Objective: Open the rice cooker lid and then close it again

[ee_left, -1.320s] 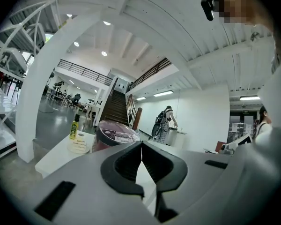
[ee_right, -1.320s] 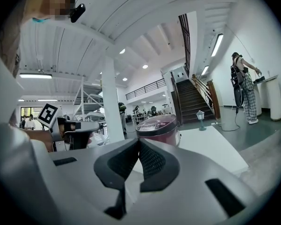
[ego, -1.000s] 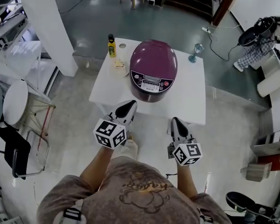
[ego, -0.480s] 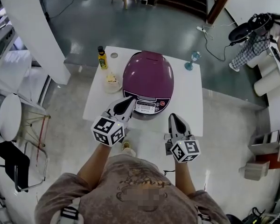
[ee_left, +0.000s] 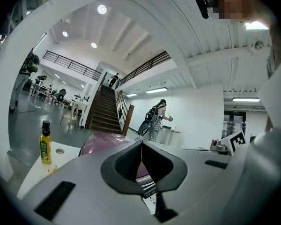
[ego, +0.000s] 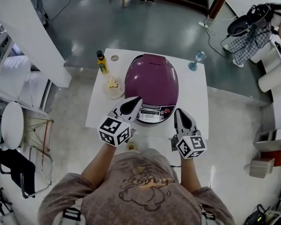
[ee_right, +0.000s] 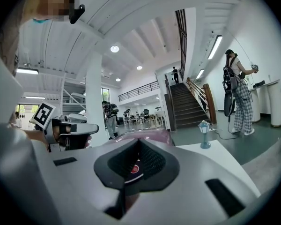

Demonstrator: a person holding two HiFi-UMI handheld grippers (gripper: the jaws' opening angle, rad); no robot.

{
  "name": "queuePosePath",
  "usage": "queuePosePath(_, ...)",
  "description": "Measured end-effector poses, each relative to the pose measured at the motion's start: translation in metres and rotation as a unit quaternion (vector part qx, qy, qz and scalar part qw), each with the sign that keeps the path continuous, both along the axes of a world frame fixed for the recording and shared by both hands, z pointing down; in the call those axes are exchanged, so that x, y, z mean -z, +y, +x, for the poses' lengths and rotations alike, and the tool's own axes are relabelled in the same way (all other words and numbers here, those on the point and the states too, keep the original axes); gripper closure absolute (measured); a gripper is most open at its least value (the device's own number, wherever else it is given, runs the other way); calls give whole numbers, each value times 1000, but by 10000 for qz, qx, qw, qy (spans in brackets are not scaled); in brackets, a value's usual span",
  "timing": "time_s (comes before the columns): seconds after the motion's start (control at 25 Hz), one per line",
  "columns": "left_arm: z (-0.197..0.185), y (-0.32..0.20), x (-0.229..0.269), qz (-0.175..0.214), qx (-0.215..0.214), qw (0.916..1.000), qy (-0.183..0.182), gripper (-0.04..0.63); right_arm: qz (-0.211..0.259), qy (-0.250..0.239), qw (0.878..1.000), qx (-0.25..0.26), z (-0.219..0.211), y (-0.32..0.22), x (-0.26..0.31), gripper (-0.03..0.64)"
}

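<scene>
- A large open hall is taken in first: glossy grey floor (ego: 168,27) is spread far ahead of both jaw pairs, and a staircase (ee_right: 187,104) is seen well beyond them.
- A white table (ego: 196,102) is laid out ahead of the jaws, with its near edge just under the tips.
- The purple rice cooker (ego: 151,81) is set directly ahead of both jaw pairs with its lid down. The opening is judged not yet begun.
- Its control panel (ego: 152,115) is turned toward the person and falls between the two tips, so the front can be reached easily.
- The left gripper (ego: 137,99) is held level, its jaws pressed together with nothing between them. The tip is at the cooker's front left, but contact cannot be confirmed.
- The right gripper (ego: 179,111) is likewise closed tight and empty, just right of the panel. The closed tips are judged better suited to pushing a release than to grasping.
- A yellow oil bottle (ego: 102,62) and a small dish of food (ego: 113,86) are kept ahead and left of the left jaws.
- A blue stemmed ornament (ego: 196,59) is placed ahead and right of the right jaws, seemingly clear of the lid's swing.
- A red button (ego: 167,110) is spotted just ahead of the right jaws.
</scene>
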State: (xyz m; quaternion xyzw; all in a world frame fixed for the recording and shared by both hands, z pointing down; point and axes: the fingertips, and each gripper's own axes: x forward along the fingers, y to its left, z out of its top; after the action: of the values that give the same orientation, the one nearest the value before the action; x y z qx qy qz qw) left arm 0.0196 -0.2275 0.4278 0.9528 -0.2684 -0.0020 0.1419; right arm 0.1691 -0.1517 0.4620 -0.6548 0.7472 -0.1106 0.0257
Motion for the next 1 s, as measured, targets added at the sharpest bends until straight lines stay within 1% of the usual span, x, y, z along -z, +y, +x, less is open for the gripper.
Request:
queuePosePath(0.12, 4, -5, 0, -89, -4, 10000, 3, 574, -9, -4, 10000, 32, 7, -9, 1, 615)
queuePosePath(0.36, 11, -12, -5, -196, -27, 9997, -169, 574, -74, -2, 9995, 305, 14, -30, 0, 615)
queuePosePath(0.48, 17, -11, -11, -212, -22, 9991, -356, 574, -81, 5, 9990, 431, 18, -38, -1, 615)
queuePosePath(0.64, 18, -11, -21, -220, 119, 9975, -665, 573, -79, -37, 9983, 575, 22, -46, -5, 614)
queuePosePath(0.76, 18, -11, -28, -312, 191, 9957, -846, 574, -91, -111, 9974, 712, 21, -52, -7, 614)
queuePosePath(1.0, 18, -7, -43, -555, 266, 9924, -1070, 573, -119, -107, 9950, 989, 18, -59, -11, 614)
